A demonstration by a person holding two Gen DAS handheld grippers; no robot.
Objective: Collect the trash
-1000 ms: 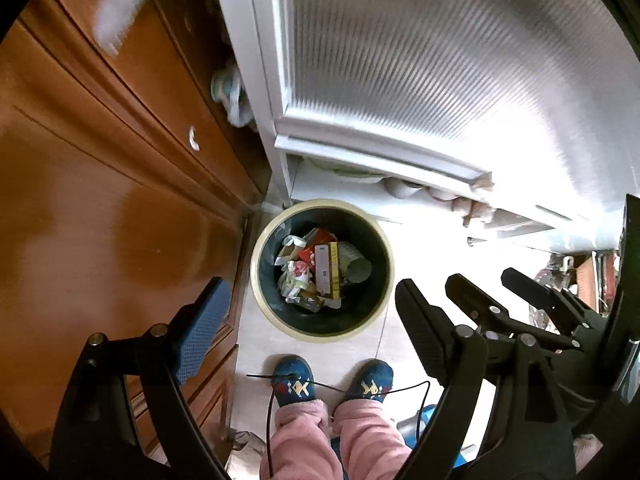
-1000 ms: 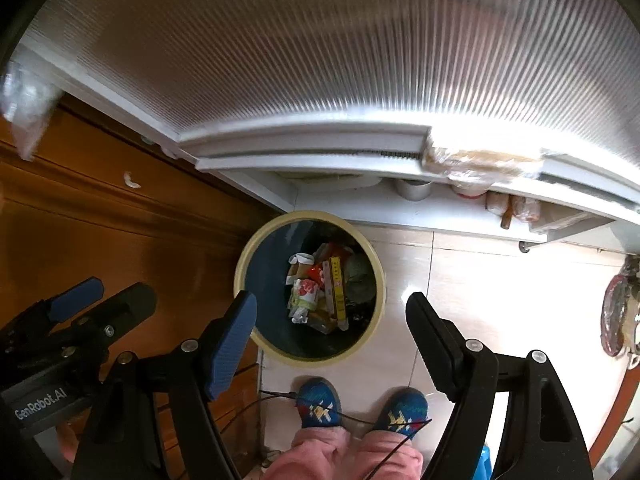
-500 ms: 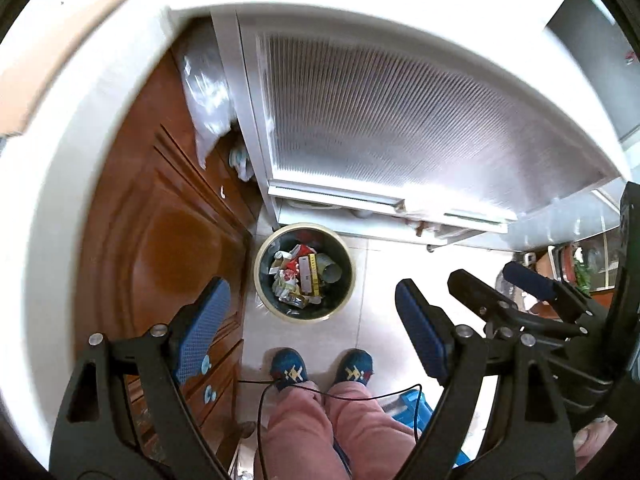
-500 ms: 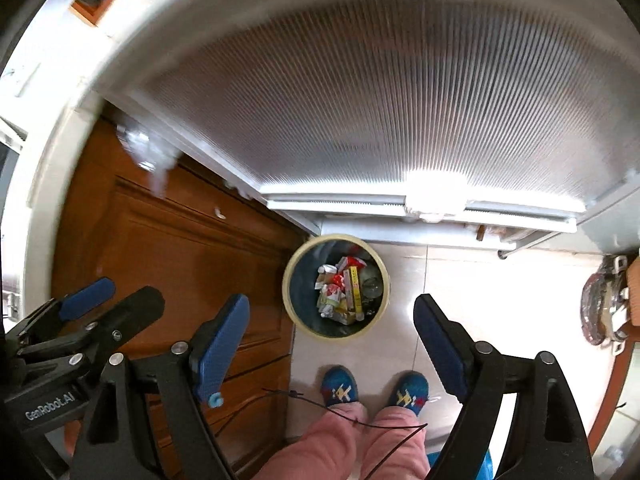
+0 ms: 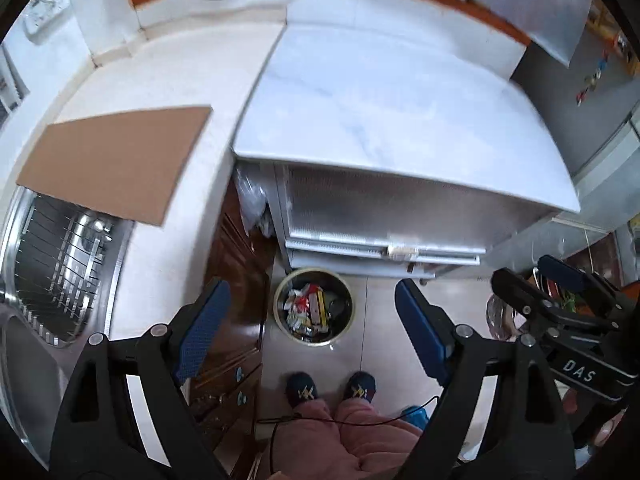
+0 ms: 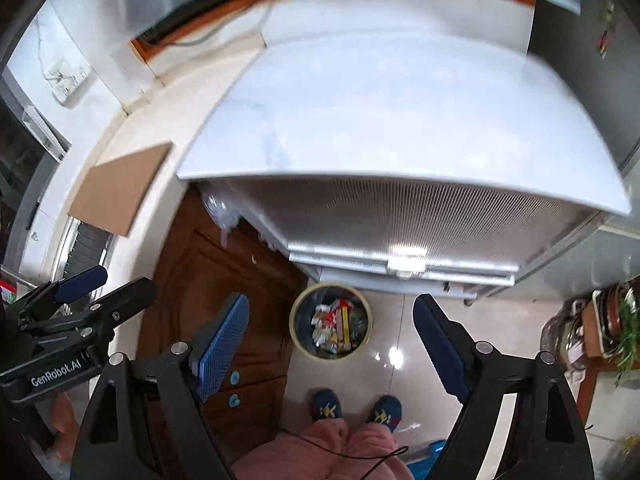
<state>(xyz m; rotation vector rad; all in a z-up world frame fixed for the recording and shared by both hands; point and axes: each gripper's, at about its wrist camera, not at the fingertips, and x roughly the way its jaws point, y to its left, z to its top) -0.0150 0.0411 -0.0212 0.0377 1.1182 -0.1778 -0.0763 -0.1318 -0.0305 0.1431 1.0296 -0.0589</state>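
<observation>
A white marble-look countertop fills the upper field ahead of both grippers, with a ribbed translucent cabinet front beneath it. A wooden cabinet stands to the left. On the counter left of the left gripper, a cardboard sheet partly covers a steel sink. The trash bin, round and holding mixed wrappers, sits on the tiled floor far below, framed between the fingers of each gripper, just ahead of the operator's blue slippers. Left gripper: jaws spread wide, holding nothing. Right gripper: jaws spread wide, holding nothing.
</observation>
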